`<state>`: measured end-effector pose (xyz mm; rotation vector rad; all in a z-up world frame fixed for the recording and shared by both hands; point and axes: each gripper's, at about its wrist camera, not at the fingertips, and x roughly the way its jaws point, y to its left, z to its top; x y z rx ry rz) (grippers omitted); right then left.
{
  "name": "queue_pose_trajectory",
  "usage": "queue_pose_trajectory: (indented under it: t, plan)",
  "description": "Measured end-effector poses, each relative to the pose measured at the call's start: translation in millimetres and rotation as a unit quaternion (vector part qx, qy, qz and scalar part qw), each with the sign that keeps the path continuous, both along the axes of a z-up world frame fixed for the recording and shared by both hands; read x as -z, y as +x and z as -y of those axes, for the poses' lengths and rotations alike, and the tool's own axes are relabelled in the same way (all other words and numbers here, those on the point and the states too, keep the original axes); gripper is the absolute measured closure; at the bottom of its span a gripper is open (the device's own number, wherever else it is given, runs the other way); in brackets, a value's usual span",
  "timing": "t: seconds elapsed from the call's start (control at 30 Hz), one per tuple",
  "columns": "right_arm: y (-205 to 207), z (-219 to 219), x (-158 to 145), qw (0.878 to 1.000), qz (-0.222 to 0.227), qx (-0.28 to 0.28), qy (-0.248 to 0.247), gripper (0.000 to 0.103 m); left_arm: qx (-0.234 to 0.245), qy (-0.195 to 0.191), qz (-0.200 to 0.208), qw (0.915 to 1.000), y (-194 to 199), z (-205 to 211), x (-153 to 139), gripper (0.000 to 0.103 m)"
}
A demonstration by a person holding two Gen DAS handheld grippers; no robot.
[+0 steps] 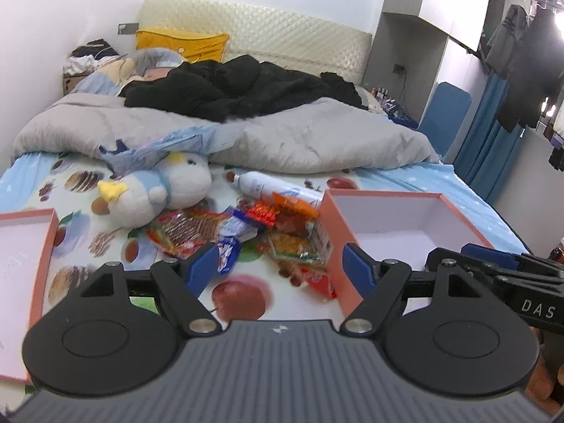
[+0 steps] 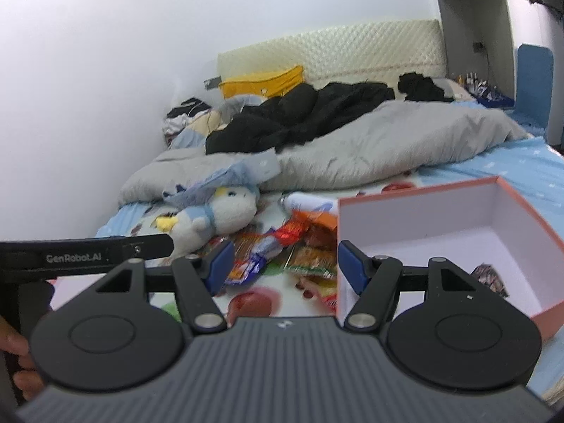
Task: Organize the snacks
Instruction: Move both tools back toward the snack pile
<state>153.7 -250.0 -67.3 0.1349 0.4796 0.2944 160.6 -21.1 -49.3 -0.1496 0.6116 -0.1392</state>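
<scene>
**Snack pile between two boxes, both grippers empty above the bed**

Left wrist view: left gripper [image 1: 275, 264] hanging over the bed [image 1: 405, 179], blue fingers [image 1: 199, 268] spread wide, nothing between them. Straight ahead, a loose pile of snacks [image 1: 246, 232] on the fruit-print sheet, packets overlapping, probably tipped out there for sorting. To the right, touching the edge of the pile, an open pink box [image 1: 387, 195] with white inside, likely placed so close to make each transfer short. On the far left, a second shallow pink box or lid [image 1: 46, 246], showing nothing inside. Behind the pile, a plush bird [image 1: 158, 190] and a white bottle [image 1: 268, 185] lying on its side, not part of the task by the look. Right gripper [image 1: 493, 271] visible at the right edge, over the box.

Right wrist view: right gripper [image 2: 285, 264] with fingers [image 2: 220, 264] also spread, holding nothing, pointing at the right side of the snacks [image 2: 282, 246]. Pink box [image 2: 423, 190] just beside, one dark packet [image 2: 488, 278] already lying in it. Left gripper [image 2: 84, 257] crossing the left edge, a hand [image 2: 17, 363] partly seen below it.

Judged stage: early, almost everything not yet sorted.
</scene>
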Motion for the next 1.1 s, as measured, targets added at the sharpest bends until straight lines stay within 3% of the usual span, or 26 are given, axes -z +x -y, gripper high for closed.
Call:
queue_pose_trajectory:
  t: [0.53,0.8,1.1]
  plan:
    - [-25.1,-33.8,27.8,0.999,-0.024,-0.012,-0.03,0.036,-0.012,-0.025,-0.047,0.9985,-25.5,-19.7,37.4,0.022]
    - [-36.6,-36.6,42.4,0.998,-0.049,-0.006,-0.037,0.036,-0.027,-0.013,-0.049,0.9984,-34.1,-41.0,45.7,0.022]
    - [-27.6,-55.2,44.6,0.997,-0.046,-0.006,-0.06,0.036,-0.043,-0.02,-0.047,0.9978,-29.2,-60.6,49.0,0.022]
